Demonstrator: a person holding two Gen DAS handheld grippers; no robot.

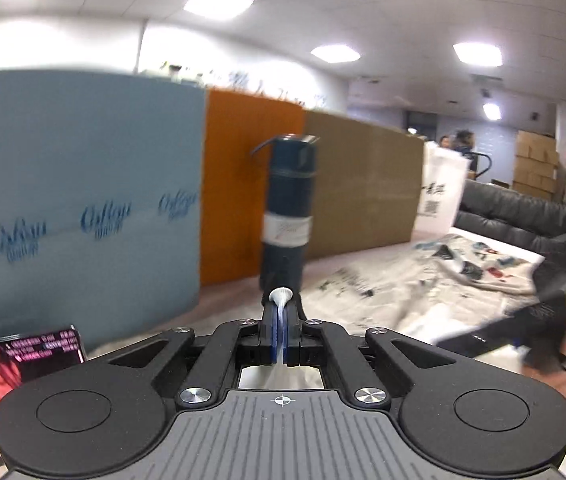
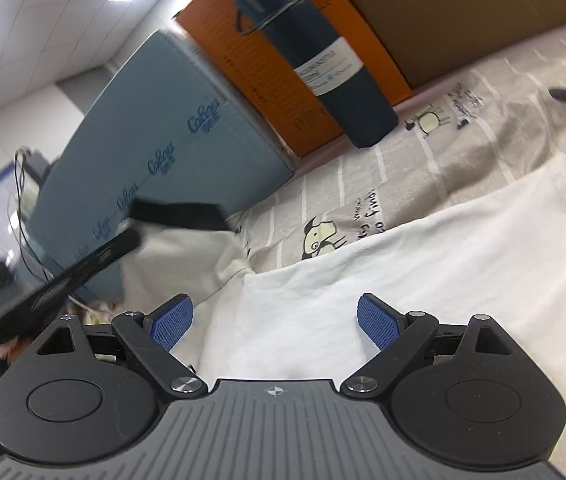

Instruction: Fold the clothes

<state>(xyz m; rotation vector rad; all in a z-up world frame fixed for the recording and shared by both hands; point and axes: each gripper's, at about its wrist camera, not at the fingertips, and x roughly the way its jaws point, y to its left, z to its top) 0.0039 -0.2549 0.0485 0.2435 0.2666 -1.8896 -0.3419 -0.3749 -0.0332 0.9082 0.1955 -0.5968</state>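
The left hand-held gripper (image 1: 282, 312) is clamped tight on a pinch of white garment (image 1: 282, 295). The right hand-held gripper (image 2: 274, 322) gapes wide, holding nothing, just above the white garment (image 2: 423, 264), whose long axis runs forward-right across the bed sheet (image 2: 423, 152).

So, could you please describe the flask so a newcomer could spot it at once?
Three panels, blue, orange and brown, stand behind the bedsheet. The flask stands upright in front of the orange one. It is the only tall cylinder there: dark blue, white label, wire handle.

Dark blue flask (image 2: 315, 64); orange box (image 1: 251, 184)
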